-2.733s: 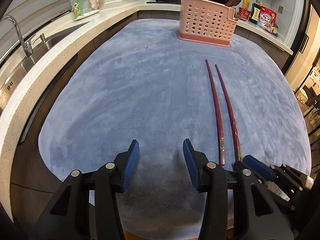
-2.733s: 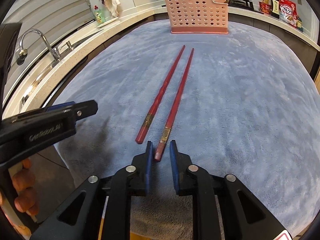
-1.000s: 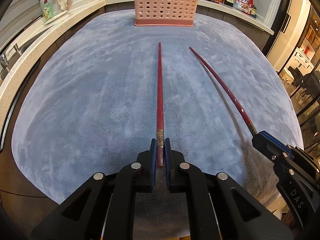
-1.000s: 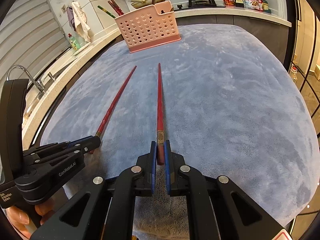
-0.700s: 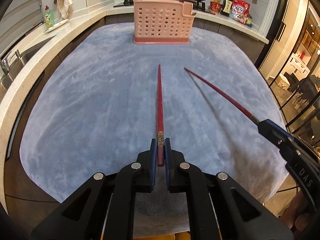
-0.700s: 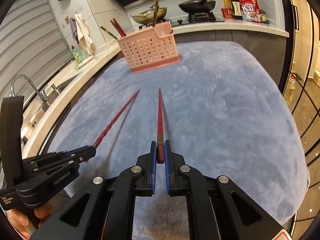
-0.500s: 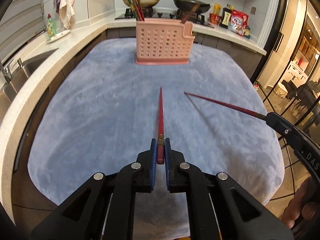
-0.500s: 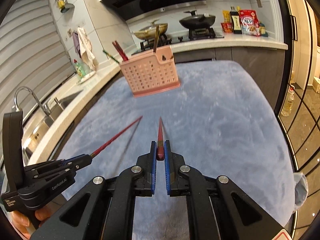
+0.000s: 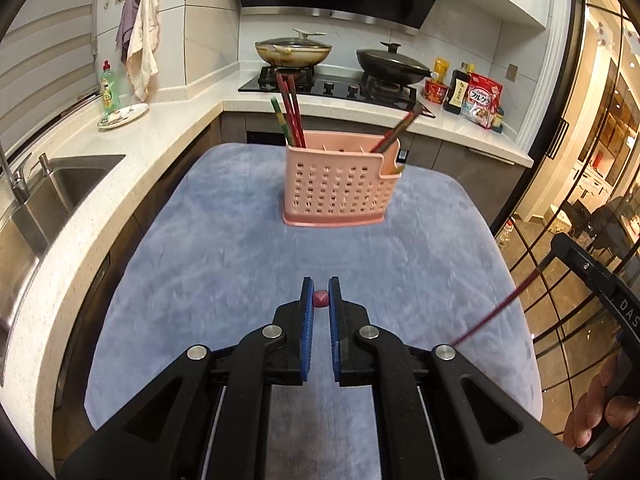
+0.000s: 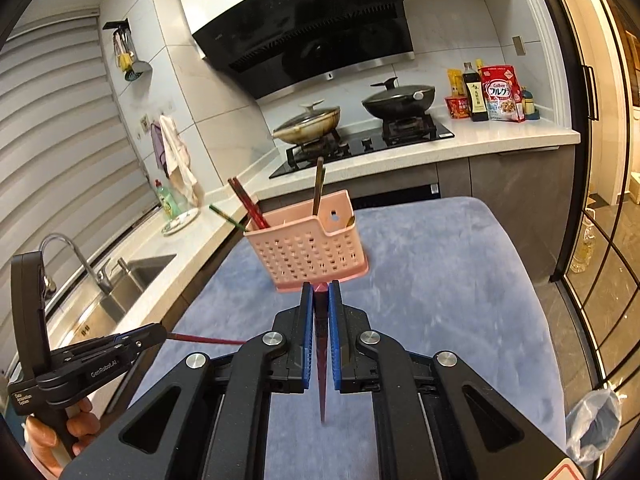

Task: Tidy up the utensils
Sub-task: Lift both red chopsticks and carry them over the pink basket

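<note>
2 grippers: left gripper (image 9: 321, 300), right gripper (image 10: 321, 300). 2 red chopsticks held, 1 per gripper (image 9: 321, 299) (image 10: 320, 344). 1 pink basket (image 9: 340, 188). 2 pans on stove (image 9: 293, 50) (image 9: 390, 64). 1 dish soap btl (image 9: 109, 90).

Your left gripper (image 9: 321, 292) is matte black plastic, two angular arms with triangular cut-outs, each carrying a pair of round silver screws. Ribbed blue pads (image 9: 307, 320) line the inner faces of its fingers. Your right gripper (image 10: 319, 296) is built the same: black frame, silver screws, blue pads (image 10: 308, 328). Seen from the side, the left one's body bears small white lettering reading "GenRobot.AI", and the right one's shows white letters "DAS". No sleeve shows at either hand.
</note>
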{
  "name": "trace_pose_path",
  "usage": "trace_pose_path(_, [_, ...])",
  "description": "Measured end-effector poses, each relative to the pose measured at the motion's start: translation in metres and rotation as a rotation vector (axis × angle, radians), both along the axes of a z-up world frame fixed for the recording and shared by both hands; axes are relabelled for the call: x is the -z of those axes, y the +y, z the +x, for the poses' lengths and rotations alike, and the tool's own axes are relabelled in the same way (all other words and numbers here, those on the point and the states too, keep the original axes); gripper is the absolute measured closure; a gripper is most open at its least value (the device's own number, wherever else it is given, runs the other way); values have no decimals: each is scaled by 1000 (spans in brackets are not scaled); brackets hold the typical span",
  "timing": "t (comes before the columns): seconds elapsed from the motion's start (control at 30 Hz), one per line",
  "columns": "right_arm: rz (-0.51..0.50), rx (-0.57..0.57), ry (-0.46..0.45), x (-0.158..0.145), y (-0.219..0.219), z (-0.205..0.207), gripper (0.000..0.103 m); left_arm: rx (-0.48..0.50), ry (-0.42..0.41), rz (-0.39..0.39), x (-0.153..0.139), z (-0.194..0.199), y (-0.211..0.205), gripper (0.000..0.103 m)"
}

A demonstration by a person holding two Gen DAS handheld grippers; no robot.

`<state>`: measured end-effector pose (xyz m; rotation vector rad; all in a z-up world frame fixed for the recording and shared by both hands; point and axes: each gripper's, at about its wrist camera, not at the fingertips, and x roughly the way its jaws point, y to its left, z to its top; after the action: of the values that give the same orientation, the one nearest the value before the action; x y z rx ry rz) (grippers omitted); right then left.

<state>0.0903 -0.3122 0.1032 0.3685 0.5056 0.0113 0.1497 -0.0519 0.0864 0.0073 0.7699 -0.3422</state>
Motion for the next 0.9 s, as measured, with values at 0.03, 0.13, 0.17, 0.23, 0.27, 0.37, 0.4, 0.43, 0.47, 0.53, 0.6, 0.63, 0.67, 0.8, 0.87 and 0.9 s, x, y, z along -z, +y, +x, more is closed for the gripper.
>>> trace_pose_path(0.03, [5, 0, -5, -2, -1, 3, 96, -1, -3, -2, -3, 4, 0, 96])
trace_pose_path(0.13, [15, 2, -27, -14, -3, 15, 96, -6, -25, -1, -16, 17, -3, 96])
trace_pose_path(0.17, [16, 1, -38, -18, -5, 20, 96, -6, -37, -2, -22, 22, -4, 96])
trace_pose_path(0.23, [20, 2, -57, -27, -7, 28, 96, -5, -53, -13, -33, 29, -5, 96])
trace_pose_path(0.27, [22, 3, -70, -34, -8, 33, 96, -4, -64, -22, -41, 34, -6, 96])
trace_pose_path(0.37, [27, 6, -107, -52, -12, 49, 96, -10, -104, -33, -64, 51, -10, 96])
trace_pose_path(0.4, [27, 8, -120, -58, -13, 55, 96, -13, -118, -33, -71, 56, -12, 96])
trace_pose_path(0.43, [26, 12, -133, -64, -14, 61, 96, -14, -133, -34, -78, 61, -13, 96])
trace_pose_path(0.47, [22, 16, -150, -72, -15, 69, 96, -16, -151, -37, -87, 67, -16, 96])
trace_pose_path(0.53, [16, 22, -172, -83, -17, 82, 96, -22, -179, -43, -101, 78, -19, 96])
trace_pose_path(0.6, [11, 25, -193, -96, -16, 99, 96, -30, -209, -49, -116, 91, -23, 96])
trace_pose_path(0.63, [8, 25, -201, -100, -16, 105, 96, -32, -223, -52, -122, 97, -24, 96])
trace_pose_path(0.67, [2, 28, -213, -106, -16, 113, 96, -36, -239, -54, -129, 104, -26, 96])
trace_pose_path(0.8, [-10, 36, -245, -124, -17, 143, 96, -55, -296, -61, -151, 131, -32, 96])
trace_pose_path(0.87, [-10, 41, -251, -129, -17, 158, 96, -61, -316, -72, -158, 142, -34, 96])
trace_pose_path(0.9, [-11, 43, -254, -131, -18, 166, 96, -64, -323, -75, -160, 147, -35, 96])
